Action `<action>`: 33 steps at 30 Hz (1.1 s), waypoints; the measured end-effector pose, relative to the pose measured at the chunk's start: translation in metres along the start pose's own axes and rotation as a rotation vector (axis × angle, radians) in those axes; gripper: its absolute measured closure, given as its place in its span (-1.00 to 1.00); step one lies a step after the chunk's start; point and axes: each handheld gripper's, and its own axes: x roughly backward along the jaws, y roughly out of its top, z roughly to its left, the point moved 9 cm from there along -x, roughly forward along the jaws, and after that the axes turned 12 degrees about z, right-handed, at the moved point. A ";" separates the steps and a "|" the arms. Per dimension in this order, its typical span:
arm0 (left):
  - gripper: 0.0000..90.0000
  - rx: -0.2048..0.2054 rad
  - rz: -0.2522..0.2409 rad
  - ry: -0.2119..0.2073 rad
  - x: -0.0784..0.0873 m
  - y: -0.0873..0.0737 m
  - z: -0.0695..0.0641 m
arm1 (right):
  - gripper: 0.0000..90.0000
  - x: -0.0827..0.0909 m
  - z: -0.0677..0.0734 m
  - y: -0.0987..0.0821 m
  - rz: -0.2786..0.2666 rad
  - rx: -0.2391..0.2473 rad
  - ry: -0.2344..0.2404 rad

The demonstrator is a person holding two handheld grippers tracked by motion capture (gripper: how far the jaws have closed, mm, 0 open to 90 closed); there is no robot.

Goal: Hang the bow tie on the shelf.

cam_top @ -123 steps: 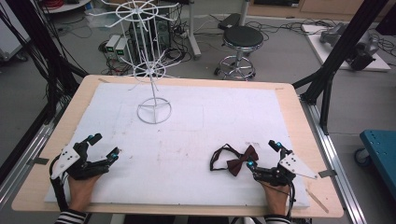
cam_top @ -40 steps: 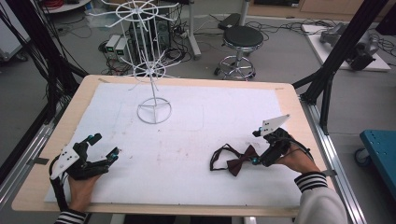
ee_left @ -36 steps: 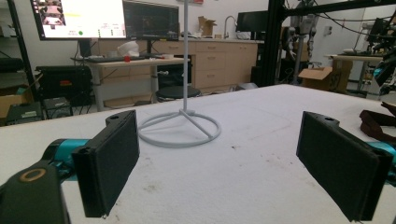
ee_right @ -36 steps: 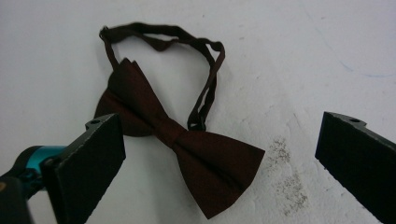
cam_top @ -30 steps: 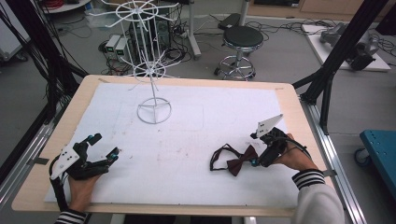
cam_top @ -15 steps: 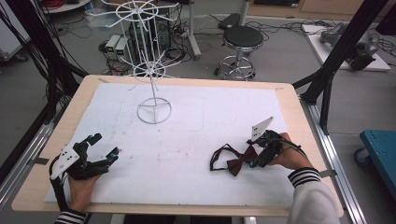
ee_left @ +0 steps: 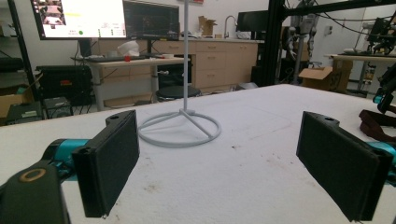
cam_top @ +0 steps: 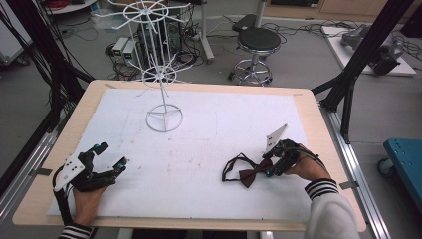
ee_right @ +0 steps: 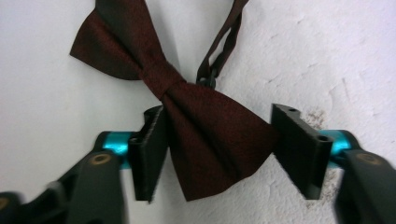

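Note:
A dark red bow tie point(cam_top: 250, 176) with a thin black strap lies flat on the white mat, front right. My right gripper point(cam_top: 268, 168) points down at its right wing. In the right gripper view the jaws of that gripper point(ee_right: 217, 149) stand on either side of one wing of the bow tie point(ee_right: 205, 135). They have just been closing and their pads reach the wing's edges, but the cloth is not squeezed. My left gripper point(cam_top: 112, 155) rests open at the front left with nothing between its jaws point(ee_left: 219, 168). A white wire stand point(cam_top: 163, 118) stands on the mat at the back left.
The white mat point(cam_top: 224, 114) covers most of the wooden table point(cam_top: 318, 119). The stand's ring base point(ee_left: 180, 133) lies ahead of the left gripper. Black frame posts point(cam_top: 358, 64) rise at the table's sides. A stool point(cam_top: 256, 42) and a blue cart point(cam_top: 405, 159) stand off the table.
My right hand has slid left from beside the bow tie onto its right wing, and the jaws have drawn in around the wing. The left gripper has stayed still.

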 end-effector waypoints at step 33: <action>-0.70 0.000 0.013 -0.028 -0.001 0.000 -0.001 | 0.69 0.026 0.016 0.027 -0.209 -0.047 0.037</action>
